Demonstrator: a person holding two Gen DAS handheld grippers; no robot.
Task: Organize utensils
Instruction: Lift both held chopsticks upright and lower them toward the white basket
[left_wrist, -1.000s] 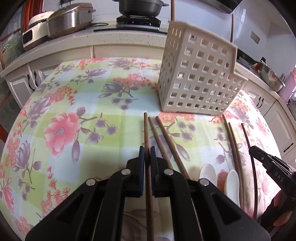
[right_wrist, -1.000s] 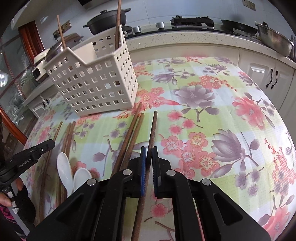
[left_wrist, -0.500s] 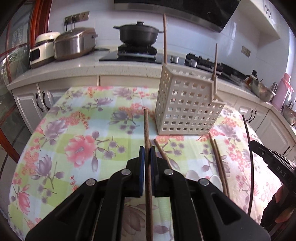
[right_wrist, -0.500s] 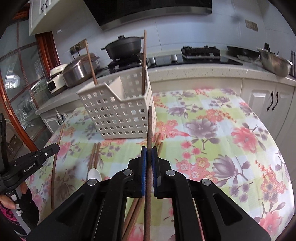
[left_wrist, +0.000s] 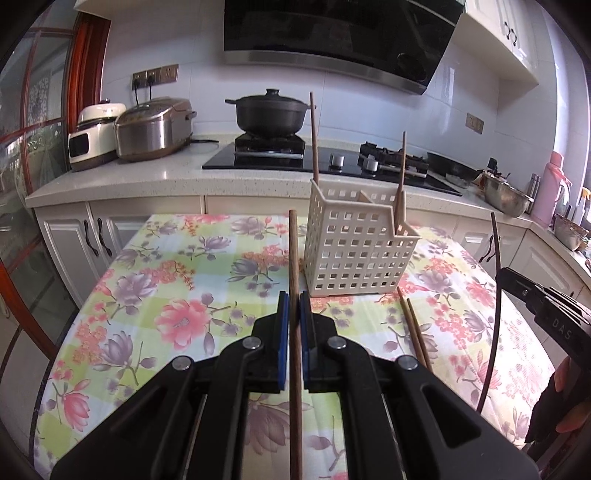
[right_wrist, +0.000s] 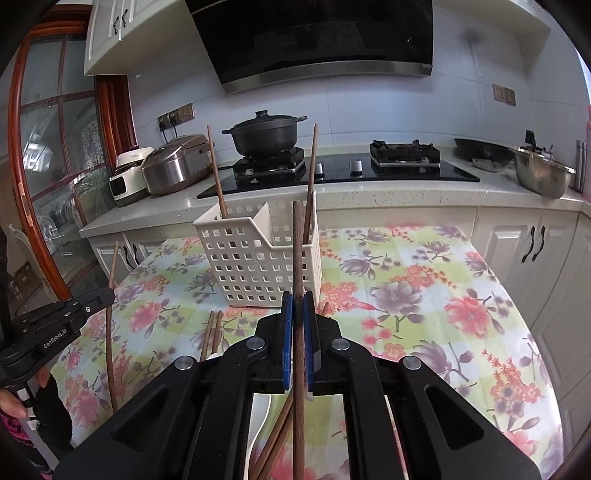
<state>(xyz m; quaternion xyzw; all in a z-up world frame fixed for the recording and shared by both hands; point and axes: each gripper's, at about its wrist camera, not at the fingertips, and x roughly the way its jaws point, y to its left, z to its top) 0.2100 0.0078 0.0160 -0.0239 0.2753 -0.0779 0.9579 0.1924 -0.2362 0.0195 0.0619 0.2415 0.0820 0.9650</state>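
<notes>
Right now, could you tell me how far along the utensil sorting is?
Done: two chopsticks stand in the white basket. In hand: the left gripper and right gripper each clamp one chopstick. Left: loose chopsticks on the floral tablecloth.

A home kitchen: gas hob (right_wrist: 340, 168) under range hood (right_wrist: 317, 37), rice cooker (left_wrist: 153, 127), white cabinets (right_wrist: 532, 251).

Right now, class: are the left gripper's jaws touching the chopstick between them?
Touching. The left wrist view shows the left gripper with both blue jaws pressed against the chopstick, no gap either side, holding it above the tablecloth.
</notes>
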